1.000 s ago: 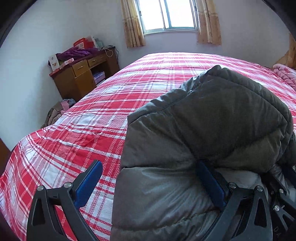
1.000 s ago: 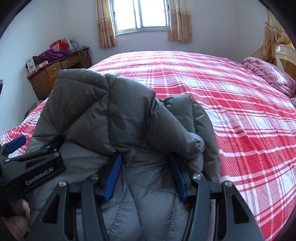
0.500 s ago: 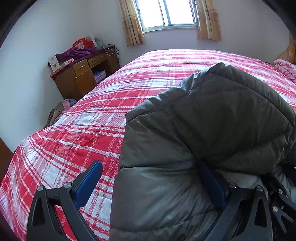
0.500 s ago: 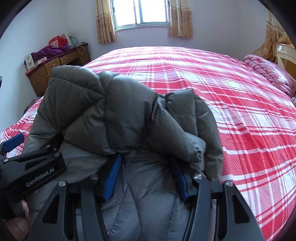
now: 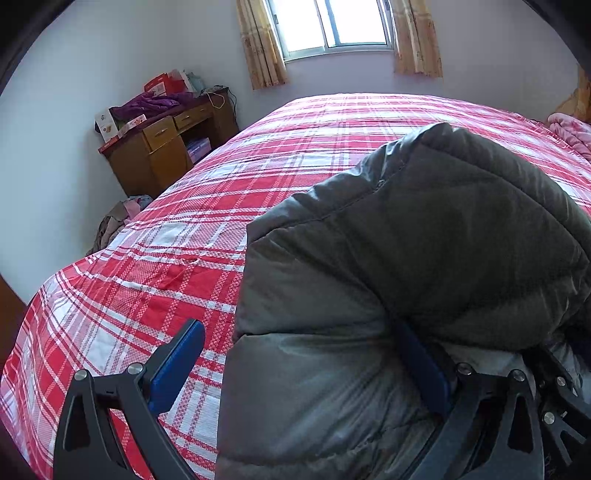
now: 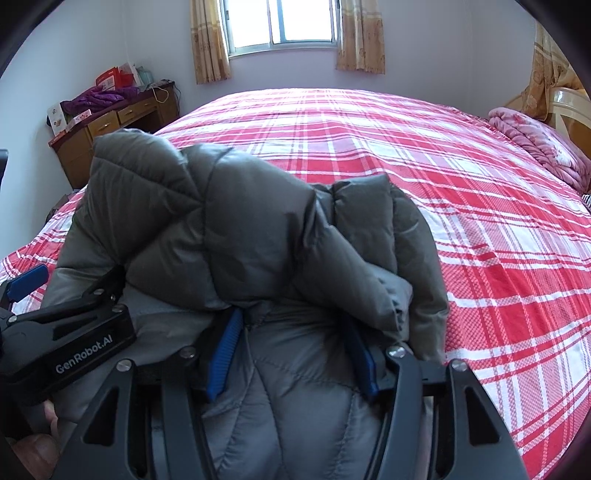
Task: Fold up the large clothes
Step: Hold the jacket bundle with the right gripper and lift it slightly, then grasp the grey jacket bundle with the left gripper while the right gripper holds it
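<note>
A bulky grey padded jacket (image 5: 424, 258) lies bunched on a red plaid bed (image 5: 221, 229), folded over on itself. My left gripper (image 5: 295, 358) is wide open: its right finger is buried in the jacket's fold and its left finger (image 5: 177, 362) stands free over the bedsheet. In the right wrist view the jacket (image 6: 240, 229) fills the near middle. My right gripper (image 6: 291, 350) has its fingers pressed into a thick wad of jacket fabric. The left gripper's body (image 6: 74, 339) sits at the jacket's left edge.
The plaid bedsheet (image 6: 461, 166) stretches far and right of the jacket. A wooden desk (image 5: 166, 147) piled with boxes and purple cloth stands by the left wall. A pink blanket (image 6: 535, 144) lies at the bed's right end. A window with curtains (image 6: 288, 26) is behind.
Both grippers and the jacket have shifted slightly forward over the bed. The jacket's upper fold has settled a little lower. Neither grip has changed.
</note>
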Action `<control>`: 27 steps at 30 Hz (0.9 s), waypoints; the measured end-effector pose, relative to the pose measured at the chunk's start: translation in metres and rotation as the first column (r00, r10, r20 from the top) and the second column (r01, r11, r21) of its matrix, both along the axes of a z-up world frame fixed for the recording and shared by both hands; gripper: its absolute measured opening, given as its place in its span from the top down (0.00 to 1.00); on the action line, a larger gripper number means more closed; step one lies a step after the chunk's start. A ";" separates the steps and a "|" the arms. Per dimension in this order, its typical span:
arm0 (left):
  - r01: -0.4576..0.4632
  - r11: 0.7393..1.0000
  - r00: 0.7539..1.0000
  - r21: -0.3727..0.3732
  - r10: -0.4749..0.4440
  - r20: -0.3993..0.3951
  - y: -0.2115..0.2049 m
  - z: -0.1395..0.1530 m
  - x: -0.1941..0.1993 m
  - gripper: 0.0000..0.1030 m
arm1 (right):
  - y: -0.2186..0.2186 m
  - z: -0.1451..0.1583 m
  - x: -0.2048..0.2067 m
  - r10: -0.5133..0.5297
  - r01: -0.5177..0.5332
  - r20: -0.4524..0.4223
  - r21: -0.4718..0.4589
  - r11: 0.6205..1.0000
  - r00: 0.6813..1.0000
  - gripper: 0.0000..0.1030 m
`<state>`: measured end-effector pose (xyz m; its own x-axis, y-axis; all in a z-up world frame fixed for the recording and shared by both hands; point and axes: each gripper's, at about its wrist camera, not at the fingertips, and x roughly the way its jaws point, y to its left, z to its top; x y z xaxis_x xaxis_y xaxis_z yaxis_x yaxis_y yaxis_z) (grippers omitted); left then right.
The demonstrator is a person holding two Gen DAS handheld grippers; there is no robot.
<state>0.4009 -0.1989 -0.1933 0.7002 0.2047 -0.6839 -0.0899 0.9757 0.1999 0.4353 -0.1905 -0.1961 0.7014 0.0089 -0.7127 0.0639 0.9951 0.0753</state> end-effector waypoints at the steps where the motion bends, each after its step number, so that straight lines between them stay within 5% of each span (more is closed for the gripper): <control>1: 0.000 1.000 1.000 0.000 0.000 0.000 0.000 0.000 0.000 0.01 | 0.000 0.000 0.000 0.000 0.000 0.000 0.001 1.000 1.000 0.43; 12: 0.064 0.997 0.997 -0.040 -0.065 -0.040 0.016 0.018 -0.014 0.01 | 0.000 0.002 0.000 0.009 -0.009 -0.002 -0.006 1.000 1.000 0.42; 17: 0.090 0.992 0.996 -0.084 -0.089 0.019 0.059 0.035 -0.064 0.01 | -0.015 0.020 -0.049 -0.044 0.042 0.117 0.018 0.999 0.992 0.19; 22: 0.097 0.979 0.995 -0.178 -0.101 -0.012 0.075 0.010 -0.072 0.01 | -0.032 0.004 -0.072 -0.104 0.094 0.100 0.102 0.990 0.989 0.20; 27: 0.139 0.985 0.990 -0.106 -0.141 -0.011 0.058 0.005 -0.068 0.01 | -0.040 -0.009 -0.067 -0.105 0.092 0.055 0.192 0.977 0.993 0.17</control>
<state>0.3325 -0.1405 -0.1884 0.7044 0.0320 -0.7091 0.0517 0.9940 0.0963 0.3684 -0.2310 -0.2050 0.7498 0.0678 -0.6582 0.1498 0.9515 0.2687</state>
